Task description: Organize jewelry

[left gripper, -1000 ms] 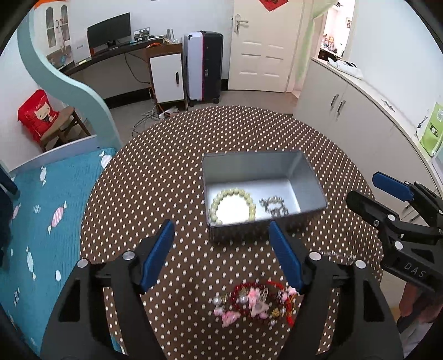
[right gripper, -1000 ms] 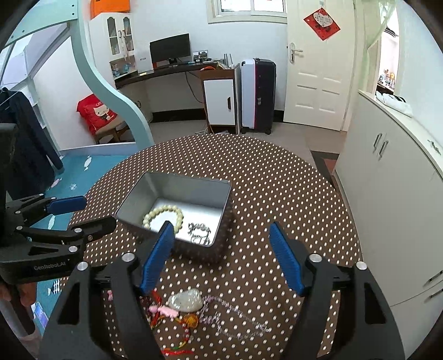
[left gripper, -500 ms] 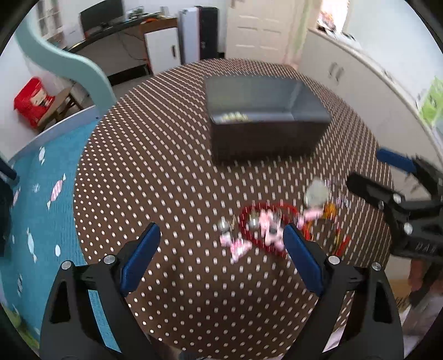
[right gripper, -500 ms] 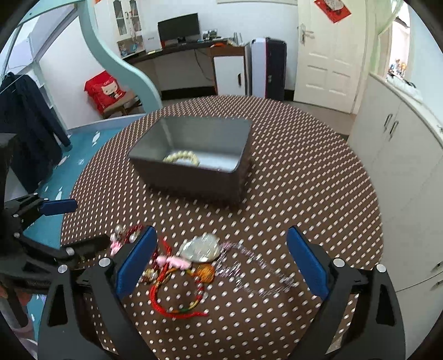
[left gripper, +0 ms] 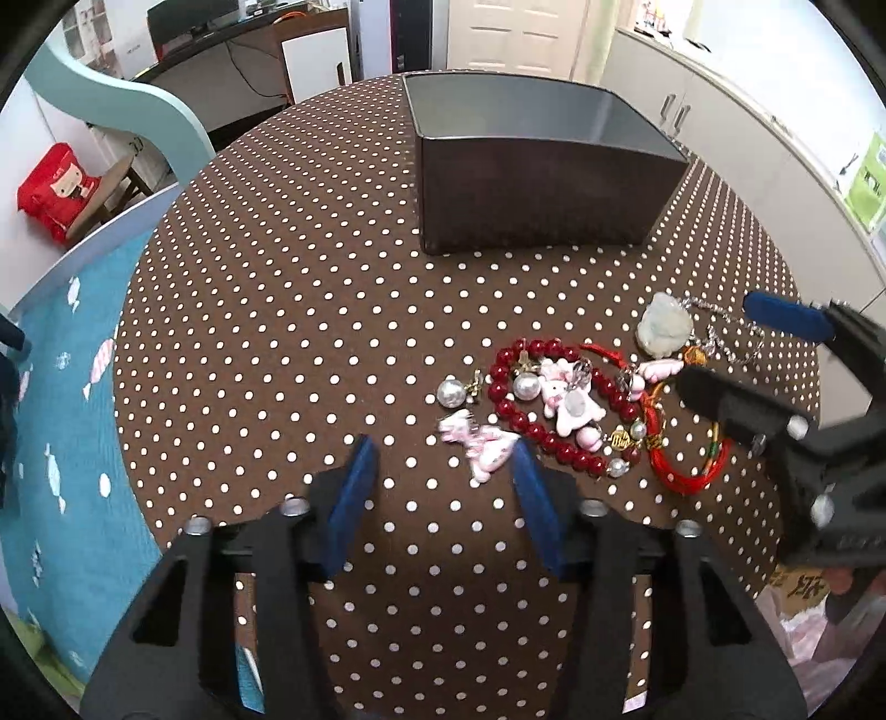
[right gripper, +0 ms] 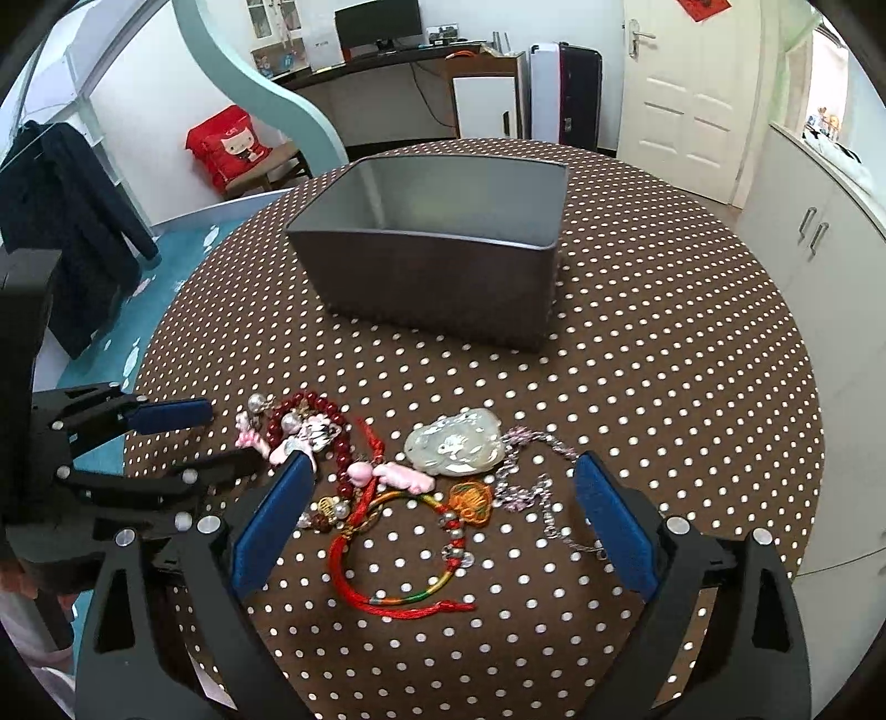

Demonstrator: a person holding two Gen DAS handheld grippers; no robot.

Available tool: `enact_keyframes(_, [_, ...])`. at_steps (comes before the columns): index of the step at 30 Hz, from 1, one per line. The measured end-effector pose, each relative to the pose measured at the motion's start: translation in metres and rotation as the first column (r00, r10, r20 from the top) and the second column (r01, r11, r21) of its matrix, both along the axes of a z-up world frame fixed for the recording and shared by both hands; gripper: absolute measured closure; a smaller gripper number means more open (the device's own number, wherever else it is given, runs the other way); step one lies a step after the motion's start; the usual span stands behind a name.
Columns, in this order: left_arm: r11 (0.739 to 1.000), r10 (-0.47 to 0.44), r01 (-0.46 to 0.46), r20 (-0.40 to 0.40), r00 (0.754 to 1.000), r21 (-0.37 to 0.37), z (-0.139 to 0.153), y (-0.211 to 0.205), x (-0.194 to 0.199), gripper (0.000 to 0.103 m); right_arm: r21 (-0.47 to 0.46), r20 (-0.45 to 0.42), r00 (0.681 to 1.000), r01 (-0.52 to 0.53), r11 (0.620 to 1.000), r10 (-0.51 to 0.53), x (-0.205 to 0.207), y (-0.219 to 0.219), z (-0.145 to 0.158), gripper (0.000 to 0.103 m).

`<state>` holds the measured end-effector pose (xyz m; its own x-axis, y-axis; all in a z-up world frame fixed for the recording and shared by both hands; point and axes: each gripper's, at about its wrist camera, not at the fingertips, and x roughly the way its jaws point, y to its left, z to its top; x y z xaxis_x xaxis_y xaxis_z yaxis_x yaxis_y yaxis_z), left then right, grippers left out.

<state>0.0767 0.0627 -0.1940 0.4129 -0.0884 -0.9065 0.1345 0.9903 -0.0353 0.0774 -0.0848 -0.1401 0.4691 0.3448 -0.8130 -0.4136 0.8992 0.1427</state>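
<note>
Jewelry (right gripper: 398, 487) lies heaped on my dotted surface (right gripper: 664, 360); right gripper (right gripper: 443, 515) fingers spread wide around it. My left gripper (left gripper: 443, 487) fingers are closing on nothing, beside the pink charm (left gripper: 482, 443).

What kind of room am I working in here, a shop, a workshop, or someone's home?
Most likely a home bedroom or study. A desk with a monitor stands by the far wall, a suitcase beside the white door, and the jewelry lies on a polka-dot tablecloth.

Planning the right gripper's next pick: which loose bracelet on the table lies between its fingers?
The red cord bracelet with the multicoloured band lies between the right gripper fingers. The dark red bead bracelet sits further left, near the left gripper.
</note>
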Motion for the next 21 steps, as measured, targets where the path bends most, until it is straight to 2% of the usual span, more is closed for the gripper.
enact_keyframes(5, [1.0, -0.01, 0.009, 0.025, 1.0, 0.015, -0.001, 0.0, 0.002, 0.077, 0.001, 0.0, 1.0, -0.018, 1.0, 0.018, -0.001, 0.006, -0.001, 0.012])
enact_keyframes(10, [1.0, -0.025, 0.026, 0.039, 0.999, -0.011, 0.001, -0.001, 0.003, 0.08, 0.04, -0.001, 0.998, -0.055, 0.998, 0.055, -0.003, 0.013, 0.002, 0.014])
enact_keyframes(13, [0.998, -0.019, 0.021, 0.039, 0.999, -0.053, 0.001, 0.004, 0.001, 0.08, 0.083, -0.024, 0.996, -0.088, 0.993, 0.09, -0.004, 0.02, 0.001, 0.034])
enact_keyframes(15, [0.998, -0.013, 0.016, 0.04, 0.999, -0.065, 0.002, 0.007, -0.001, 0.081, 0.111, -0.058, 0.992, -0.106, 0.988, 0.112, -0.002, 0.025, -0.003, 0.055])
enact_keyframes(17, [0.997, -0.012, 0.015, 0.044, 0.999, -0.073, 0.002, 0.011, -0.004, 0.081, 0.122, -0.078, 0.988, -0.123, 0.985, 0.133, -0.002, 0.031, -0.005, 0.063])
enact_keyframes(21, [0.994, -0.014, 0.019, 0.055, 0.998, -0.103, 0.006, 0.018, -0.015, 0.081, 0.131, -0.086, 0.98, -0.168, 0.977, 0.18, -0.005, 0.041, -0.002, 0.066])
